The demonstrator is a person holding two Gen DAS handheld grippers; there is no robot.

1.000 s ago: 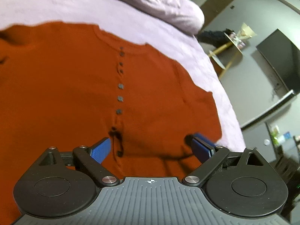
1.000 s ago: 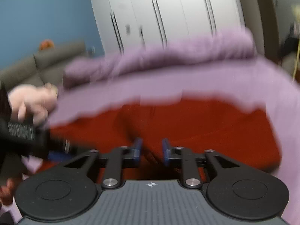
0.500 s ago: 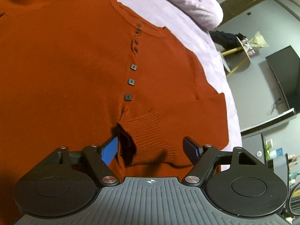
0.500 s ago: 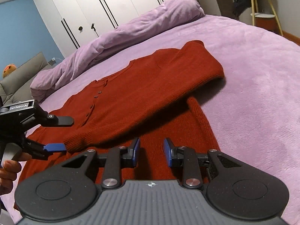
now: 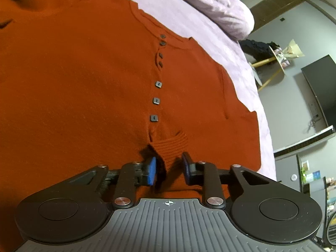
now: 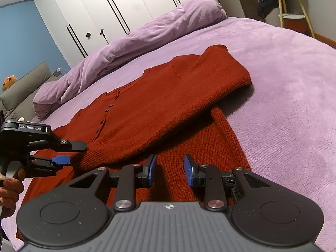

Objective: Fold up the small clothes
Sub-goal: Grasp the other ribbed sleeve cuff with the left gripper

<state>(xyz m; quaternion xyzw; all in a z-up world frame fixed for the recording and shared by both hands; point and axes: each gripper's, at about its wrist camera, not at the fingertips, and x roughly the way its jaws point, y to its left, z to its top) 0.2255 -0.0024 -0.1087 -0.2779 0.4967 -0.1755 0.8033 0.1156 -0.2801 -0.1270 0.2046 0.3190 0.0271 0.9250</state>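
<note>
A rust-red knit sweater (image 5: 88,88) with a row of dark buttons (image 5: 156,100) lies flat on the purple bedspread (image 6: 283,88). One sleeve (image 6: 168,113) is folded across its body. The ribbed cuff (image 5: 171,149) of that sleeve sits bunched between the blue pads (image 5: 151,171) of my left gripper (image 5: 169,169), whose jaws are closing and pressing on it. In the right wrist view the left gripper (image 6: 69,153) shows at the left edge, held by a hand (image 6: 9,187). My right gripper (image 6: 170,171) hovers just over the sweater's ribbed lower part (image 6: 199,147), jaws narrowly apart with nothing between them.
A rolled purple duvet (image 6: 130,42) lies along the far side of the bed. White wardrobe doors (image 6: 130,6) and a grey sofa (image 6: 23,88) stand beyond it. A wooden side table (image 6: 292,14) and a dark TV screen (image 5: 321,88) are off the bed's far right.
My left gripper's jaws narrowed from wide open onto the cuff, which is now bunched between them. The right gripper swung down and settled over the sweater's lower part, its gap unchanged.
</note>
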